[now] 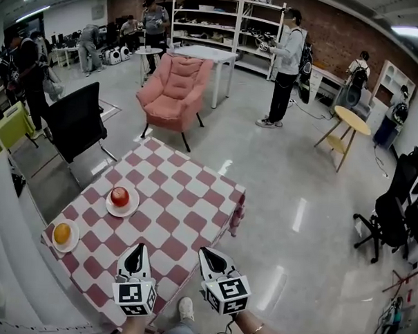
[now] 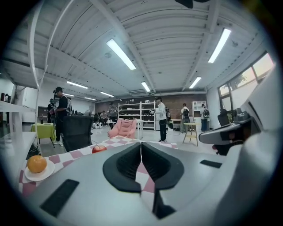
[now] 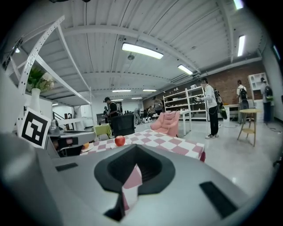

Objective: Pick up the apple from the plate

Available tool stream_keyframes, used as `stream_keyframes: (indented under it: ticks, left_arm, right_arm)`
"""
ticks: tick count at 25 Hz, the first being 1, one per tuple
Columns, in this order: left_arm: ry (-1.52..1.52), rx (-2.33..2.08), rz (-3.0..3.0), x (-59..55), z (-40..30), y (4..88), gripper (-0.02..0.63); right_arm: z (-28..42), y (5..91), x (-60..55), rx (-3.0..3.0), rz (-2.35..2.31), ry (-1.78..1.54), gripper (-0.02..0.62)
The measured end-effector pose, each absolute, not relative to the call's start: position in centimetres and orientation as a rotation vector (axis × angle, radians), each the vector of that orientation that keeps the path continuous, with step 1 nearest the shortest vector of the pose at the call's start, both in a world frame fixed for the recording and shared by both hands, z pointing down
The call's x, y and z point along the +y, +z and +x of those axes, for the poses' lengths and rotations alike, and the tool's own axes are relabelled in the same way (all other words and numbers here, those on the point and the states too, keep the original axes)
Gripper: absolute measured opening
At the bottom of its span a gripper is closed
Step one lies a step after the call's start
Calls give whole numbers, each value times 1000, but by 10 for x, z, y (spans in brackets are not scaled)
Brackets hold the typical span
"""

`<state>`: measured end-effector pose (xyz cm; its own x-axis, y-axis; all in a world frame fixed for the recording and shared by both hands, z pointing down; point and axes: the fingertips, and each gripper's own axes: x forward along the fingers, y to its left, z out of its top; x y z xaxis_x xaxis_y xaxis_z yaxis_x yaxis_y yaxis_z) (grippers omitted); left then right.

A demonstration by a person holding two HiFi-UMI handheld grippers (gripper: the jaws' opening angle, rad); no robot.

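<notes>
Nearest the person, both forearms come in at the bottom edge of the head view. They hold the left gripper [image 1: 137, 249] and the right gripper [image 1: 206, 253] side by side over the near edge of the table [image 1: 193, 217], which has a pink-and-white checked cloth. Both grippers point forward, tipped slightly below level, with their marker cubes facing up. In each gripper view the jaws are closed together at the tips, with only the cloth visible beneath them and nothing gripped. To the left sits an orange [image 1: 61, 232] on a small plate [image 1: 72, 245] by the table's left corner. Further on, ahead and left of the left gripper and well apart from it, the apple [image 1: 120, 195] rests on a white plate [image 1: 128, 208]. It is red and round, so no long axis shows, and its stem end is too small to make out. Beyond the table are a black chair [image 1: 76, 126], a pink armchair [image 1: 174, 85], a standing person [image 1: 286, 66] and shelves [image 1: 208, 21].
</notes>
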<state>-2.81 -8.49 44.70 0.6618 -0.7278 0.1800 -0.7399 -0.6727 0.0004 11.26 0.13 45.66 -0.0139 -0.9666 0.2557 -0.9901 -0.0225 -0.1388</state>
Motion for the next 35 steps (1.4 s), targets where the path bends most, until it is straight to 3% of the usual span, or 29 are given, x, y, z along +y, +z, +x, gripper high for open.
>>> stream_keyframes:
  ticks: [30,35]
  left_arm:
    - [260,-1485,2560,-223,-42,481,20]
    - [294,-1586,2487,-247,-39,488,72]
  right_arm:
    - [101,471,-170,-2342,1763,402,9]
    - [106,474,-200,-2404,1646,404,9]
